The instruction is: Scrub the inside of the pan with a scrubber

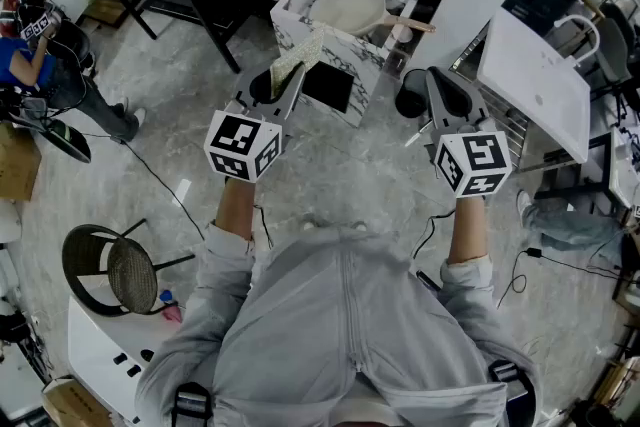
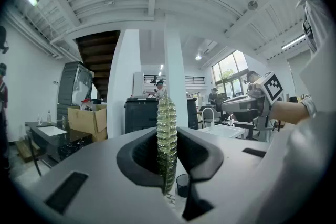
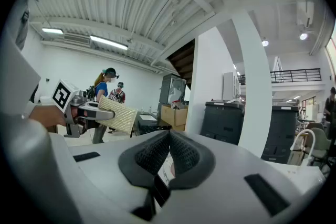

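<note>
Head view: left gripper [image 1: 272, 87] and right gripper [image 1: 447, 97] are up side by side in front of the chest, well apart from the work. The pan [image 1: 347, 9], pale inside with its wooden handle [image 1: 408, 25] pointing right, rests on top of the marbled unit [image 1: 295, 23] ahead. The scrubber [image 1: 303, 55] sticks out forward of the left gripper and is not yet over the pan.

Left gripper view: jaws clamped on the scrubber, which is seen edge-on and upright, taken at its near end.

Right gripper view: jaws together, nothing between them.

Judgement: the scrubber looks light, woven and floppy. An end grip will let it bend; a hold nearer mid-pad should press firmer. The pan is likely rigid and smooth and may slide, so the free gripper could steady it at the handle
</note>
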The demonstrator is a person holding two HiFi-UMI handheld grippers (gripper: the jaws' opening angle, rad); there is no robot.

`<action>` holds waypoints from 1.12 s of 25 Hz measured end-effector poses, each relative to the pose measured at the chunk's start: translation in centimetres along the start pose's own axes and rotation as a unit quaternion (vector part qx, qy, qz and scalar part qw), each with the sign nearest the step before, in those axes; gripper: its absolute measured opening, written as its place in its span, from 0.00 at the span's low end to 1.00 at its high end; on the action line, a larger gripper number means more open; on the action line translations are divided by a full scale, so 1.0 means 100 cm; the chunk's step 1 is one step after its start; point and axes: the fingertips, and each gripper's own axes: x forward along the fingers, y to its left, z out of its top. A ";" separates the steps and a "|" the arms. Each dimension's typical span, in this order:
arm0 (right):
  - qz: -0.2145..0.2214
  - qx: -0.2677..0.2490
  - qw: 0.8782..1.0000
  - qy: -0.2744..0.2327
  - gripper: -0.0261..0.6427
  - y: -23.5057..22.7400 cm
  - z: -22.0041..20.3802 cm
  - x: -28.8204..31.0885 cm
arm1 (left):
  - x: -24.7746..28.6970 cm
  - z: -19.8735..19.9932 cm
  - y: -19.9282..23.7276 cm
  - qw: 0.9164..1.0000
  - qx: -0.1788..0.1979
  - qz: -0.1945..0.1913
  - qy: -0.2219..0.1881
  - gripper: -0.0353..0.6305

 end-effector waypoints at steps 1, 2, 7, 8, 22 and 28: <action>-0.001 0.000 1.000 0.001 0.09 0.002 0.000 0.001 | -0.001 -0.001 0.002 1.000 0.000 -0.001 0.001 0.16; -0.002 0.000 1.000 0.001 0.09 0.003 -0.001 0.002 | -0.003 -0.001 0.003 1.000 0.000 -0.001 0.001 0.16; -0.008 0.011 1.000 0.000 0.09 0.016 0.000 0.004 | -0.012 -0.003 0.012 1.000 0.008 -0.008 0.003 0.16; -0.009 0.018 1.000 -0.002 0.09 0.019 0.001 0.004 | -0.015 -0.003 0.014 1.000 0.010 -0.010 0.003 0.16; -0.011 0.030 0.999 0.010 0.09 0.066 -0.010 0.012 | -0.048 -0.032 0.048 1.000 0.000 -0.020 0.003 0.16; -0.008 0.026 1.000 -0.001 0.09 0.055 -0.005 0.036 | -0.033 -0.037 0.065 1.000 -0.001 -0.011 0.004 0.16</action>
